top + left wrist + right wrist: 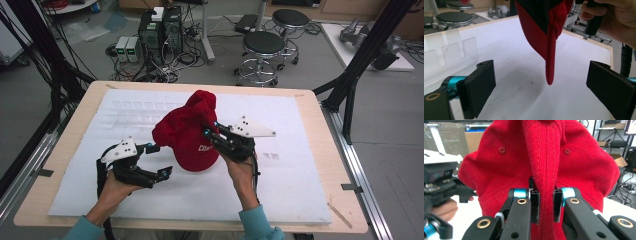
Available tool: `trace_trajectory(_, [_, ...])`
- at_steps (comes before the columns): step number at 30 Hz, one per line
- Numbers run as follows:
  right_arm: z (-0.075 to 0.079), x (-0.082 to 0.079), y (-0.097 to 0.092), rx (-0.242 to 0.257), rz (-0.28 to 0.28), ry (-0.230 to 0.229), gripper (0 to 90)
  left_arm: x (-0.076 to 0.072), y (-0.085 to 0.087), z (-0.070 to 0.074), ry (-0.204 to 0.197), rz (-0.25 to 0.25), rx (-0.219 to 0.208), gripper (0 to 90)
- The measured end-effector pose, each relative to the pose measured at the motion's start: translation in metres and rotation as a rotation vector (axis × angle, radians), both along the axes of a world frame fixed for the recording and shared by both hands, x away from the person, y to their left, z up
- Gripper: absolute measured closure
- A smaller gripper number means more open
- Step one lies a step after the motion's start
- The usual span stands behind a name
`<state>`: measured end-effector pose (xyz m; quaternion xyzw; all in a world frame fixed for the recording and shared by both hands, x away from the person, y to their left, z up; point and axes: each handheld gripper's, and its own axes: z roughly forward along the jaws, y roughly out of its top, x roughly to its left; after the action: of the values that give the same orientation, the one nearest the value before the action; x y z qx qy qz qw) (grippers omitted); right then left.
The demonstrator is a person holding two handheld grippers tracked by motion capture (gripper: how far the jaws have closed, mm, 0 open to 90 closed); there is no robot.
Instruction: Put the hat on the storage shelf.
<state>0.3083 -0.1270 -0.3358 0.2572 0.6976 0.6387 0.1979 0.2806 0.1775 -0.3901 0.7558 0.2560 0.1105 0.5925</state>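
Two grippers are over the white foam mat [300, 195] on the wooden table [320, 107]. The right gripper [209, 131] pinches a fold of the red baseball cap [190, 132] tight between its jaws and holds it up off the mat. The cap's brim points down. The left gripper [162, 160] sits just beside the cap, jaws wide apart, holding nothing. A clear plastic tray [135, 112] lies behind the cap.

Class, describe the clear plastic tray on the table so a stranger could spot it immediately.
Start at the white foam mat covering the wooden table. Look to its far left part, beyond the red cap. The tray lies there, see-through, with rows of small compartments.
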Motion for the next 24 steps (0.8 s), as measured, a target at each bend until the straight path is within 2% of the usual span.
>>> trace_trajectory(4, [0.002, -0.001, 0.003, 0.011, 0.01, -0.001, 83.3, 0.003, -0.015, -0.004, 0.017, -0.024, 0.014, 17.8])
trace_trajectory(10, [0.003, -0.002, 0.002, 0.035, 0.015, 0.002, 83.3, 0.005, -0.025, -0.007, 0.045, -0.058, -0.019, 32.8])
trace_trajectory(17, [0.003, -0.001, 0.003, 0.058, 0.017, 0.002, 83.3, 0.006, -0.028, -0.008, 0.059, -0.089, -0.008, 43.6])
trace_trajectory(20, [0.004, -0.001, 0.004, 0.076, 0.027, 0.003, 83.2, 0.007, -0.028, -0.008, 0.064, -0.098, -0.026, 55.4])
trace_trajectory(24, [0.004, -0.001, 0.006, 0.065, 0.033, 0.001, 83.1, 0.007, -0.026, -0.008, 0.069, -0.101, -0.025, 67.4])
